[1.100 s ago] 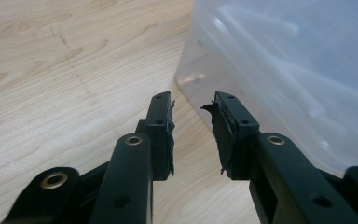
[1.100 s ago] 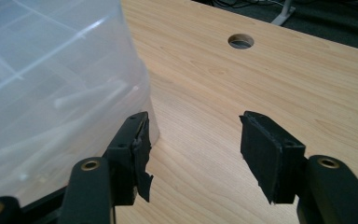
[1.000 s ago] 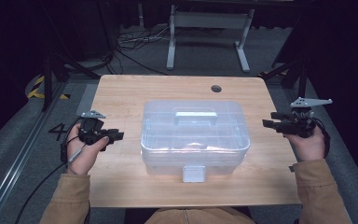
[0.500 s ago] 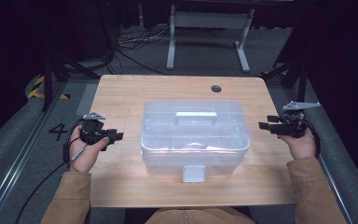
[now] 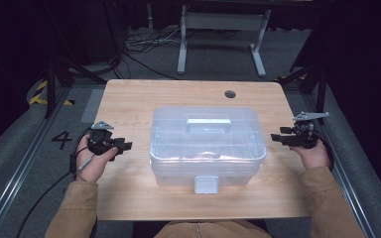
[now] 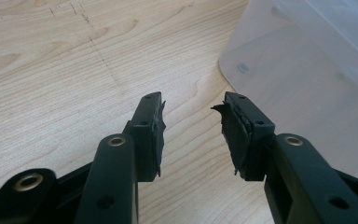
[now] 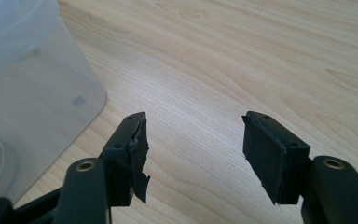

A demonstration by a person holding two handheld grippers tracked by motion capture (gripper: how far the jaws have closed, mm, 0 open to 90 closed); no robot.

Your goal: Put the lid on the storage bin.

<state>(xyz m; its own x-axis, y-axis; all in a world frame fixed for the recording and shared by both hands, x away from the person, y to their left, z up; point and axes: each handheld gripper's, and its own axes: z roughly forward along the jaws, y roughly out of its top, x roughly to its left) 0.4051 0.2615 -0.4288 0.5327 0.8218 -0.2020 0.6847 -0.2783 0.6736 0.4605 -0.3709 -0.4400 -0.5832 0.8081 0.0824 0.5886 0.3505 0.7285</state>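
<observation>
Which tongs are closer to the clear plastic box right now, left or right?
Right, narrowly. The right tongs sit just off the clear plastic box at its right end, open and empty. The left tongs are off its left end, across a slightly wider gap.

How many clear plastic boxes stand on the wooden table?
1. The clear plastic box stands in the middle of the wooden table, lid on, between the left gripper and the right gripper. No other box is visible.
</observation>
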